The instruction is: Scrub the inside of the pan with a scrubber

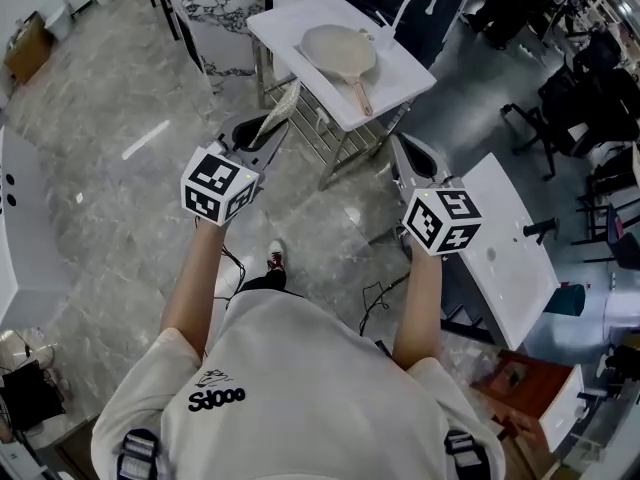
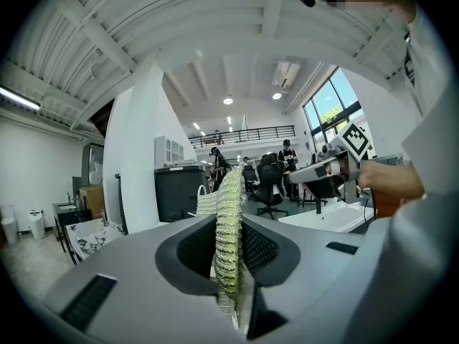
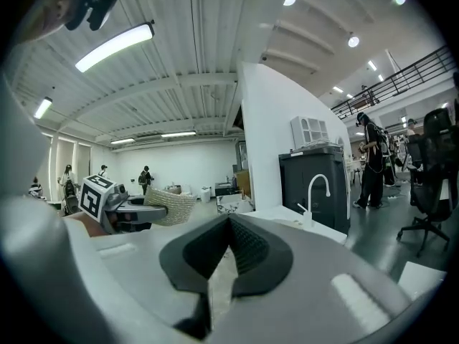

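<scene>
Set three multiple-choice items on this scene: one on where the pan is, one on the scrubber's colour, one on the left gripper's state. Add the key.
1. Where does the cream round pan lie?
A. on the white rectangular table
B. in a sink
C. on a stove

2. What colour is the ribbed mesh scrubber?
A. red
B. pale yellow-green
C. black

3. What state is the left gripper in?
A. open and empty
B. resting in the pan
C. shut on the scrubber

Key:
1 A: the head view shows the pan on the tabletop, ahead of both grippers.
2 B: the left gripper view shows its mesh up close.
3 C: the scrubber stands clamped between its fingers.
</scene>
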`<control>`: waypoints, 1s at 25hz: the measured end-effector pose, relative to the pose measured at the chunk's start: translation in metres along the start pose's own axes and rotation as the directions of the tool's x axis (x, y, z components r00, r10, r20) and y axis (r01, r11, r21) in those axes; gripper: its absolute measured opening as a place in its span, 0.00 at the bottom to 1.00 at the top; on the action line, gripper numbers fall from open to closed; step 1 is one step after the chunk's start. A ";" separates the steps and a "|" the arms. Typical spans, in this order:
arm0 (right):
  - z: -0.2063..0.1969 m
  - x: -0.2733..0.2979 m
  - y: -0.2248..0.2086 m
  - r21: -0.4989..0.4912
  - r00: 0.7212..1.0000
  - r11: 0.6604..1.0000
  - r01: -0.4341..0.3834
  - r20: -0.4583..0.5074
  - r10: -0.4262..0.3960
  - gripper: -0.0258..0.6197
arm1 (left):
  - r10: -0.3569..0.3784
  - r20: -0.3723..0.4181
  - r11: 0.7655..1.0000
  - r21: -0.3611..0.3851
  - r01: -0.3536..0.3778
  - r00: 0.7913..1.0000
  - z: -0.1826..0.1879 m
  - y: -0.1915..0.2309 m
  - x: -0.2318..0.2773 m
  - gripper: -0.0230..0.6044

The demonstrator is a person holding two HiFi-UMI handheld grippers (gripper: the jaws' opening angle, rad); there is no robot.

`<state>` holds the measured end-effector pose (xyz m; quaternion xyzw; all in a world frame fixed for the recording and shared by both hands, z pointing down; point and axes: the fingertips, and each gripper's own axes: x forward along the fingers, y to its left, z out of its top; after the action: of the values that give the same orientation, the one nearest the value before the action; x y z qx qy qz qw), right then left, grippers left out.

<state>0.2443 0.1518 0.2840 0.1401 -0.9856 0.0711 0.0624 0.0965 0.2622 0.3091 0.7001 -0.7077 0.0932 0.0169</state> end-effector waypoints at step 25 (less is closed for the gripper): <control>0.009 0.159 -0.062 -0.034 0.994 0.995 0.095 -0.042 -0.096 0.05 | -0.101 -0.039 0.995 -0.027 0.100 0.994 -0.021 0.135 0.125 0.15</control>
<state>0.1092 0.0490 0.3054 0.1846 -0.9771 0.0556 0.0895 -0.0420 0.1420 0.3340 0.7324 -0.6723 0.0977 0.0444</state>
